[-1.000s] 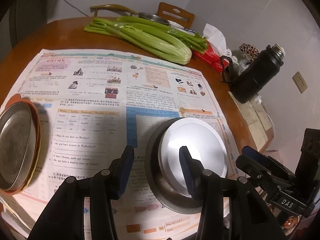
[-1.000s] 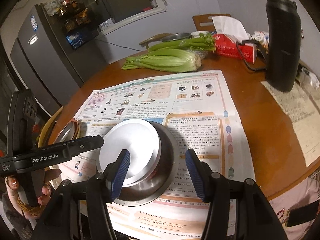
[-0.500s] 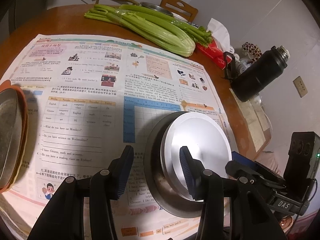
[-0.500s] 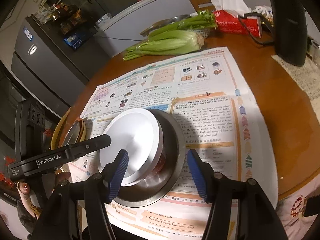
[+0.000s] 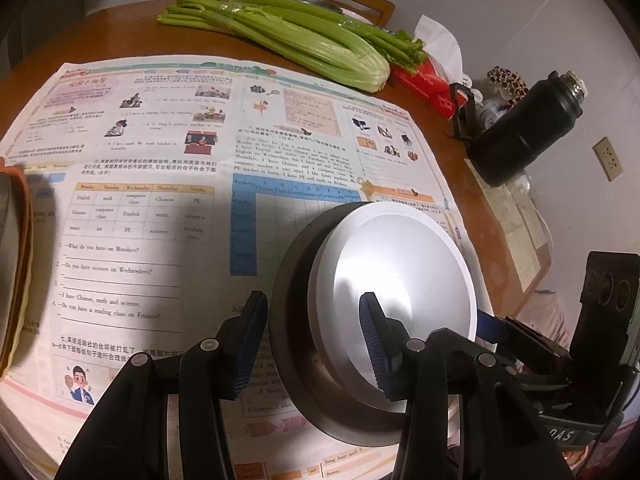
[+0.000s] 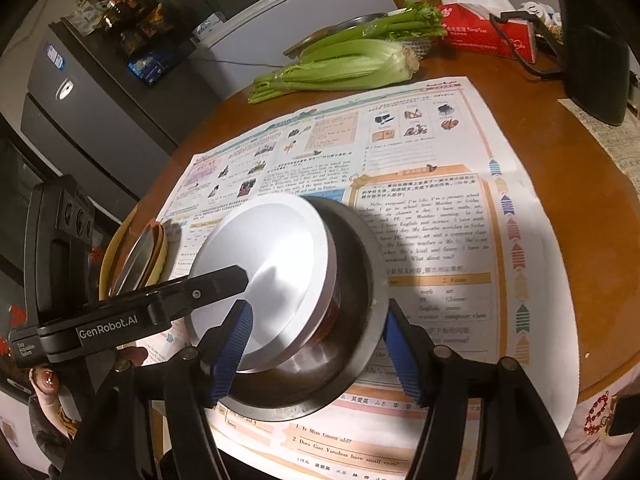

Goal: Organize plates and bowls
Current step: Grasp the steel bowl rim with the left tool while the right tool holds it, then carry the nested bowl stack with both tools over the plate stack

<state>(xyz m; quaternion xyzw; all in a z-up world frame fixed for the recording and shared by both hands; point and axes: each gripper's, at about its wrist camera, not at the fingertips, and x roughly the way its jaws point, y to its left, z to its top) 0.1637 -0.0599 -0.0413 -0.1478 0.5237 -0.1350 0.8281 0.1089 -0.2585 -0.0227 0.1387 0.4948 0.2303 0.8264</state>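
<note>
**Nested steel bowls on the newspaper, taken at the rim from both sides**

A round wooden tabletop is seen in a dim kitchen, with a dark fridge behind it and a printed newspaper spread across it. At the near edge of the paper a wide dark steel bowl is standing, and a smaller bowl with a pale, flat, matte base is set upside down inside it, tilted.

Both pieces are judged to be thin metal: light, stiff, not fragile, but smooth and likely to slip or ring when nudged. The outer rim is judged the best place to be gripped, since the polished wall offers little purchase.

The left tool is held partly open astride the near rim, one pad inside, one outside; whether the pads press cannot be told. The right tool has just been opening and now spans the dark bowl widely, its pads not seen to bear on it.

A further stack of plates lies at the paper's left edge. Celery and a black flask are kept well apart.
</note>
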